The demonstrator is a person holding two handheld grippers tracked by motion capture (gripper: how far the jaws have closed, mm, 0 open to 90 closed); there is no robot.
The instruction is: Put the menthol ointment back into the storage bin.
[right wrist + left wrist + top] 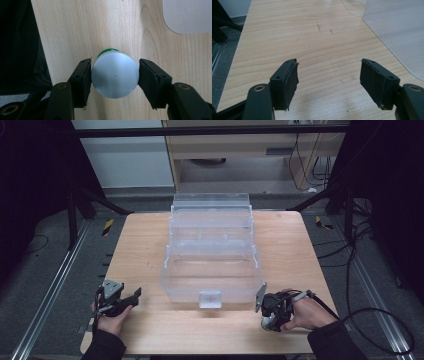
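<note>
Fingers clamp round silver-topped can

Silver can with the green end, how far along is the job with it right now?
Done: the clear organizer box stands opened out in tiers on the table. In hand: the right tool has closed on the silver can near the table's front edge. Left: lifting it; the left tool waits open.

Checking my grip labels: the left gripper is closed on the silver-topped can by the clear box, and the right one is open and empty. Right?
Sides swapped. The right gripper is closed on the can, per the right gripper view; the left gripper is open and empty.
</note>
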